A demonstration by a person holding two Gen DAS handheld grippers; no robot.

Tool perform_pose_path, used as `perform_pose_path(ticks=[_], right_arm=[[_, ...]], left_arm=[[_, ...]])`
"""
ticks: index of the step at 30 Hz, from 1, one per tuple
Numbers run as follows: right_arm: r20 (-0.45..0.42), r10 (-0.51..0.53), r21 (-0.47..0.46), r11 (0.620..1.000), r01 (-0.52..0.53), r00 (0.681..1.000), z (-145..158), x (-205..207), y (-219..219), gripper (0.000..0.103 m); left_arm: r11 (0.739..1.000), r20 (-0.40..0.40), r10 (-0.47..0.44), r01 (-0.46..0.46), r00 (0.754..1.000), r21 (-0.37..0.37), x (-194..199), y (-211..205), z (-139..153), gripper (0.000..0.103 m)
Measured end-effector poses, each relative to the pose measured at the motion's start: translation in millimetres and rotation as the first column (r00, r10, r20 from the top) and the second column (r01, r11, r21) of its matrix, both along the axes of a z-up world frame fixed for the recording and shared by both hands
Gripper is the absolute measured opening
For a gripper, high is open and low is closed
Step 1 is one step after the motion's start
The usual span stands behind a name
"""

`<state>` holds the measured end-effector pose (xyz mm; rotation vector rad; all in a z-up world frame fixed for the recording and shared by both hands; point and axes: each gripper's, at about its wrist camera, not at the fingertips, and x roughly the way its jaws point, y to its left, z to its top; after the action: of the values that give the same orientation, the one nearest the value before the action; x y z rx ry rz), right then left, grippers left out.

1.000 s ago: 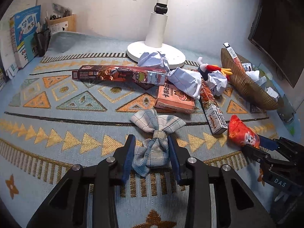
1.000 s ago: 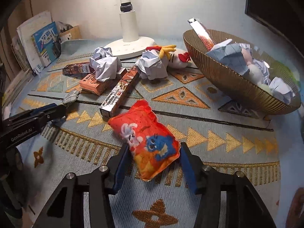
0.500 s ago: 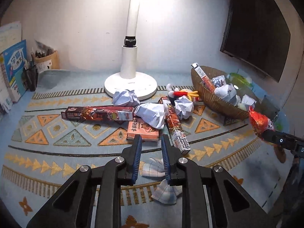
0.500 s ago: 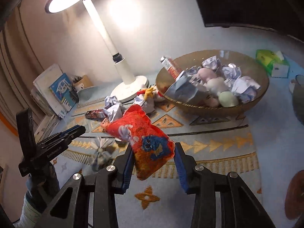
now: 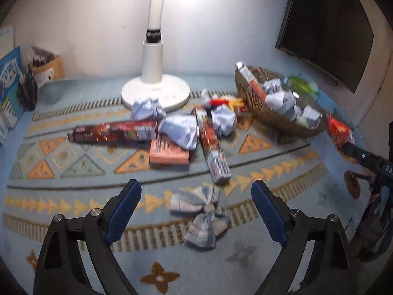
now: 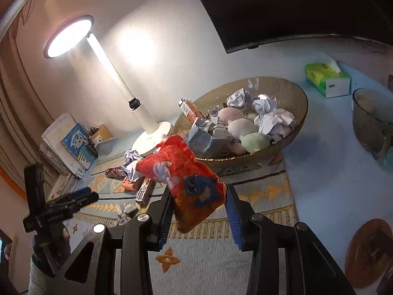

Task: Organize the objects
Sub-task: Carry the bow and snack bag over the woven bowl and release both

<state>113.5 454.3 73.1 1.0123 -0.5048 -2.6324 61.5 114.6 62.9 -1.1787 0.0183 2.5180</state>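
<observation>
My right gripper (image 6: 200, 204) is shut on a red snack bag (image 6: 186, 177) and holds it in the air in front of the gold wicker basket (image 6: 292, 135). The bag also shows in the left wrist view (image 5: 340, 130) beside the basket (image 5: 265, 113). My left gripper (image 5: 196, 201) is open and empty above a plaid cloth bow (image 5: 203, 216), which lies on the patterned mat (image 5: 73, 191). The basket holds crumpled paper, soft toys and a box.
On the mat lie long snack boxes (image 5: 115, 131), a pink box (image 5: 169, 152), crumpled paper balls (image 5: 180, 130) and a plush toy (image 5: 221, 102). A white lamp (image 5: 154, 91) stands behind. Books (image 6: 73, 145) are at left; a tissue box (image 6: 328, 78) and a glass bowl (image 6: 373, 120) at right.
My left gripper let go of the plaid bow and opened wide; the bow now lies on the mat. My right gripper lifted the red bag higher, toward the basket.
</observation>
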Motion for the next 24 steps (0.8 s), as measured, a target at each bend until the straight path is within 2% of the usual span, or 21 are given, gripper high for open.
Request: perform_pose_path(ticks=[1, 2, 3, 4, 5, 6, 8, 11, 13, 17, 21, 24], right_arm=[[0.014, 0.010, -0.009, 1.000, -0.010, 1.000, -6, -2, -2, 0.040], [0.027, 0.016, -0.018, 1.000, -0.016, 0.999, -12, -4, -3, 0.040], [0.044, 0.021, -0.019, 1.000, -0.020, 0.999, -17, -5, -5, 0.040], [0.055, 0.024, -0.014, 1.000, -0.024, 0.998, -20, -6, -7, 0.040], [0.058, 0.027, -0.010, 1.000, -0.026, 0.998, -22, -6, -8, 0.040], [0.059, 0.030, -0.009, 1.000, -0.030, 0.998, -23, -5, -9, 0.040], [0.052, 0.032, -0.008, 0.999, -0.032, 0.998, -22, -2, -10, 0.040], [0.037, 0.028, -0.025, 0.999, -0.027, 0.999, -16, 2, -6, 0.040], [0.016, 0.021, -0.040, 0.999, -0.020, 1.000, -6, 5, -2, 0.040], [-0.061, -0.052, -0.052, 0.997, 0.048, 0.997, 30, 2, 16, 0.040], [-0.096, -0.205, -0.045, 0.978, 0.201, 0.974, 67, -29, 39, 0.040], [-0.064, -0.283, 0.001, 0.959, 0.284, 0.957, 80, -71, 46, 0.041]], left_arm=[[1.000, 0.024, 0.001, -0.001, 1.000, -0.026, 2, 5, -14, 0.090], [0.999, 0.041, 0.006, -0.004, 0.999, -0.054, 2, 10, -26, 0.084], [0.997, 0.060, 0.005, 0.000, 0.998, -0.082, 2, 17, -37, 0.069], [0.994, 0.087, -0.004, 0.013, 0.996, -0.106, 0, 24, -45, 0.058], [0.992, 0.080, -0.006, 0.016, 0.997, -0.128, 1, 29, -47, 0.050], [0.989, 0.067, -0.013, 0.022, 0.998, -0.144, 1, 34, -45, 0.037], [0.993, 0.089, -0.040, 0.050, 0.995, -0.107, -1, 37, -40, 0.021], [0.993, 0.036, -0.048, 0.052, 0.998, -0.104, 5, 38, -26, 0.020], [0.996, 0.019, -0.063, 0.064, 0.998, -0.059, 11, 39, -11, 0.020], [0.994, -0.070, -0.110, 0.109, 0.991, -0.025, 14, 63, 33, 0.020], [0.984, -0.151, -0.174, 0.176, 0.973, 0.003, -11, 114, 74, 0.020], [0.973, -0.172, -0.226, 0.232, 0.959, 0.014, -47, 155, 87, 0.023]])
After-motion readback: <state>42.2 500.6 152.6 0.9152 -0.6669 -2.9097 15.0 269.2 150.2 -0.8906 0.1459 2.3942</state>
